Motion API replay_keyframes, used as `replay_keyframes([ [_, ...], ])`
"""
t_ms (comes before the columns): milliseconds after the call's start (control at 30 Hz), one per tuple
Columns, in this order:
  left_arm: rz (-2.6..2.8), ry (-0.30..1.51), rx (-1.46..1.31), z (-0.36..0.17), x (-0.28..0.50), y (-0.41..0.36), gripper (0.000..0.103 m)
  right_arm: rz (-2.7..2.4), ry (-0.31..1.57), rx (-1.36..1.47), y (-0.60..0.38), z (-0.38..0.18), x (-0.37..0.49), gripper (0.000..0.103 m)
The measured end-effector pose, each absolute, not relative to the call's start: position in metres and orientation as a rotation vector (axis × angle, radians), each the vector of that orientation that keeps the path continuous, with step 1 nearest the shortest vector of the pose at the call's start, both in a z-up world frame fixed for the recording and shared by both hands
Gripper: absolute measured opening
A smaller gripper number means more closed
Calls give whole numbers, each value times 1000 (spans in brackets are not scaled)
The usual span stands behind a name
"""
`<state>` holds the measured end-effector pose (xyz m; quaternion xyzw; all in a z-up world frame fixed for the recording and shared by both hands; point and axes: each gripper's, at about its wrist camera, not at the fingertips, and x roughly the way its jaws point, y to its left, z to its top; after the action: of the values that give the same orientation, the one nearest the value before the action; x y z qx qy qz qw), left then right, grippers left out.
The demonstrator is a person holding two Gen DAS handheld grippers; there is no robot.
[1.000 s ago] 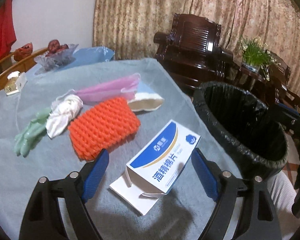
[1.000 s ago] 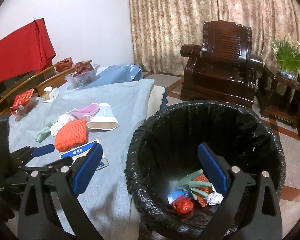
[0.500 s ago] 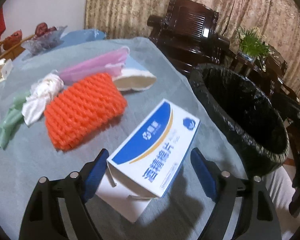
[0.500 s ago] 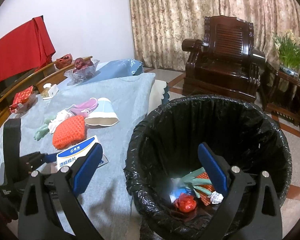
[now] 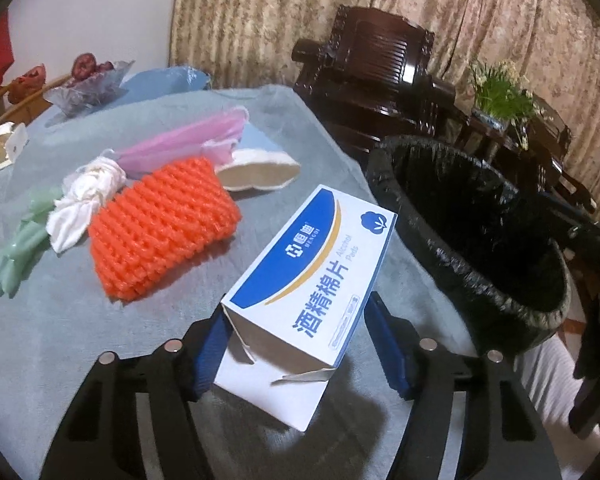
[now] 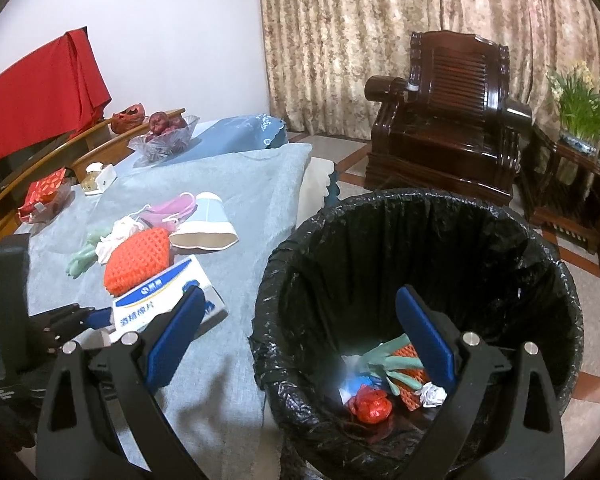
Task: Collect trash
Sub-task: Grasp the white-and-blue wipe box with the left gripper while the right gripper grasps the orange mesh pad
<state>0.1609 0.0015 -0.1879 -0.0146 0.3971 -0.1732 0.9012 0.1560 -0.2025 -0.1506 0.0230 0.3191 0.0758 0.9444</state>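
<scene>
My left gripper (image 5: 300,344) is shut on a white and blue alcohol pad box (image 5: 312,276), tilted up off the grey tablecloth (image 5: 80,320). The box also shows in the right wrist view (image 6: 168,300). Beyond it lie an orange foam net (image 5: 160,224), a white crumpled tissue (image 5: 84,196), a green glove (image 5: 16,252), a pink mask (image 5: 188,144) and a flattened paper cup (image 5: 256,168). The black-lined trash bin (image 5: 480,240) stands right of the table. My right gripper (image 6: 300,344) is open and empty over the bin's rim (image 6: 268,280); trash lies inside the bin (image 6: 384,384).
A dark wooden armchair (image 6: 444,120) stands behind the bin, with a potted plant (image 6: 584,116) on a side table. At the table's far end are a glass fruit bowl (image 6: 164,136), a blue bag (image 6: 236,132) and a small white box (image 6: 96,176). A red cloth (image 6: 40,92) hangs at the left.
My left gripper moved forward around the alcohol pad box, closed on it, and tilted it up off the cloth. My right gripper stayed open over the bin.
</scene>
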Motion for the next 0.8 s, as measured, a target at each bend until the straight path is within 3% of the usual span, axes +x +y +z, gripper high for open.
replay_keyframes([
  [233,-264,848,1,-196,158,5,64,159,651,44,-201,-149,156,93],
  [800,-101,687,-79,-140,139,75,63,273,620,23,-151,-133,169,93],
])
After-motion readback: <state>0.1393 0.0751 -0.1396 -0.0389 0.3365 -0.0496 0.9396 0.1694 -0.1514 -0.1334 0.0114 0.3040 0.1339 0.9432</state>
